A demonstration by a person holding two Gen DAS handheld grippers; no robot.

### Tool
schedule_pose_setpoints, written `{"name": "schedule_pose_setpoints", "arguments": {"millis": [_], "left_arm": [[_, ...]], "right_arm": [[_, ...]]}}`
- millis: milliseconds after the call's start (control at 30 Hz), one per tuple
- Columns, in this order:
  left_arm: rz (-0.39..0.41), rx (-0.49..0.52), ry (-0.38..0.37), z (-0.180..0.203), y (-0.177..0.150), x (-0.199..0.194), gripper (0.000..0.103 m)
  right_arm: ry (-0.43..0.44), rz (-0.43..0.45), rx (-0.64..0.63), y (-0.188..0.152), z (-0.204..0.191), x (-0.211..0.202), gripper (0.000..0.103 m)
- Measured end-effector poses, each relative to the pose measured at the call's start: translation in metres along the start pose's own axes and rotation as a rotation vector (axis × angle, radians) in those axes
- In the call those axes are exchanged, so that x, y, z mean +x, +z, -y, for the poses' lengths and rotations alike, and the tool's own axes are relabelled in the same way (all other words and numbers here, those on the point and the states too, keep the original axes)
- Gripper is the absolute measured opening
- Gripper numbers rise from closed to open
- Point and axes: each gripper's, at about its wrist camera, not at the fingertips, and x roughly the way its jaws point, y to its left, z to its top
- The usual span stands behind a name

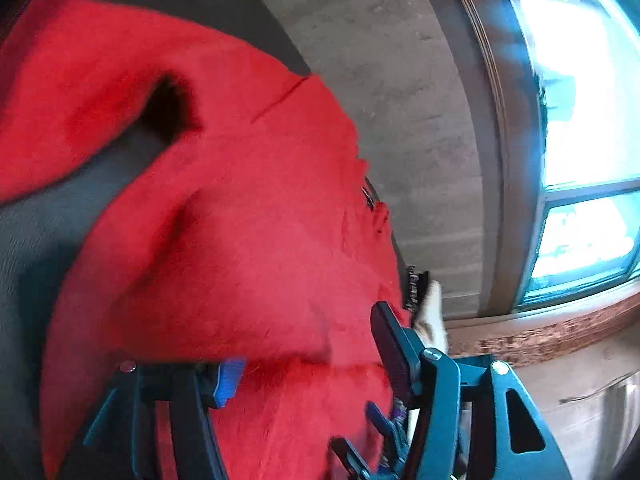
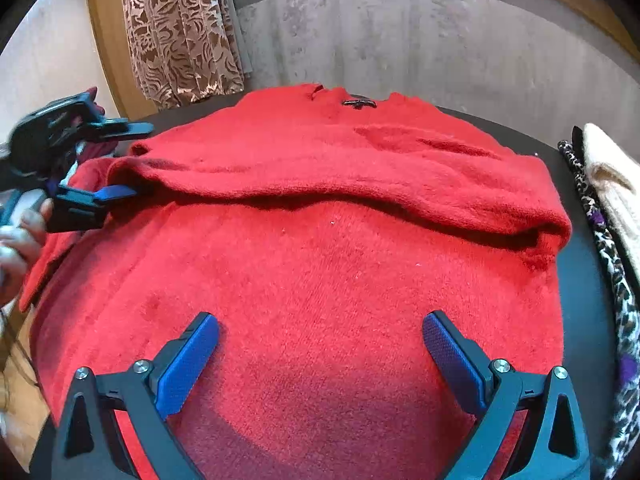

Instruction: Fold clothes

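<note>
A fuzzy red sweater [image 2: 320, 248] lies spread on the dark table [image 2: 580, 280], its collar with a black label [image 2: 358, 103] at the far side. One sleeve is folded across the chest as a long ridge. My right gripper [image 2: 320, 322] hovers open over the sweater's near part, with nothing between its blue pads. My left gripper [image 2: 140, 160] is at the sweater's left edge, jaws apart around the end of the folded sleeve without pressing it. In the left wrist view the red sweater [image 1: 240, 220] fills the frame and the left gripper [image 1: 308, 350] stands open over it.
A stack of other clothes, a cream garment [image 2: 608, 176] on a leopard-print one [image 2: 612, 256], sits at the table's right edge. A patterned curtain [image 2: 180, 32] and a grey wall are behind. A window [image 1: 580, 120] is at the side. A person's hand [image 2: 20, 240] holds the left gripper.
</note>
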Motion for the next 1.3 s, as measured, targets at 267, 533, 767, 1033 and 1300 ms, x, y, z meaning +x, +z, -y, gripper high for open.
{"name": "schedule_pose_setpoints", "arguments": {"millis": [267, 533, 767, 1033, 1300], "left_arm": [[0.123, 0.298, 0.024, 0.087, 0.023, 0.006, 0.010], [0.211, 0.391, 0.003, 0.096, 0.037, -0.011, 0.008], [0.132, 0.364, 0.041, 0.063, 0.028, 0.000, 0.007], [0.185, 0.349, -0.159, 0.089, 0.039, -0.028, 0.007], [0.046, 0.365, 0.075, 0.042, 0.022, 0.025, 0.007]], "right_arm": [[0.064, 0.026, 0.052, -0.001, 0.009, -0.005, 0.103], [0.137, 0.060, 0.147, -0.001, 0.021, -0.010, 0.103], [0.349, 0.130, 0.476, 0.010, 0.071, -0.024, 0.103], [0.333, 0.169, 0.767, 0.040, 0.127, 0.003, 0.103], [0.294, 0.386, 1.020, 0.000, 0.191, -0.029, 0.103]]}}
